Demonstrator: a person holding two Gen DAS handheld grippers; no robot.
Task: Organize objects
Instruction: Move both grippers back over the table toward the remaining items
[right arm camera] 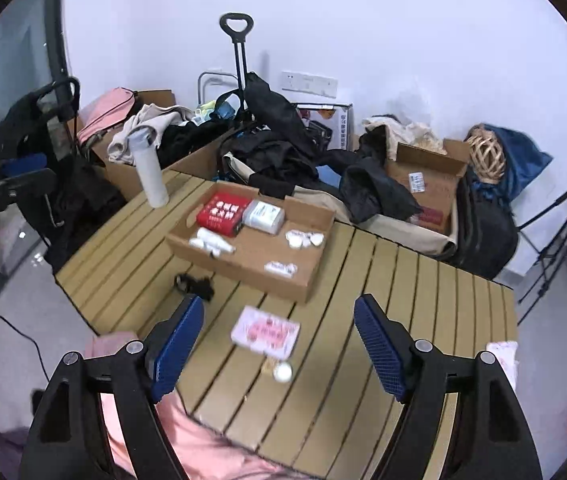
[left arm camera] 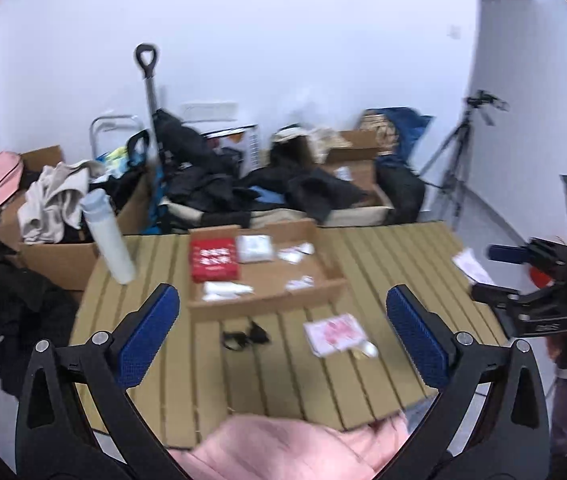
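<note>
Right wrist view: right gripper (right arm camera: 279,340) wide open, empty, above pink packet (right arm camera: 265,333); left gripper (left arm camera: 283,338) likewise.

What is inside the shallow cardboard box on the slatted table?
Inside the cardboard box lie a red packet, a white packet beside it, white tubes and small white sachets. Anything under the packets is hidden; blur makes the labels unreadable.
</note>
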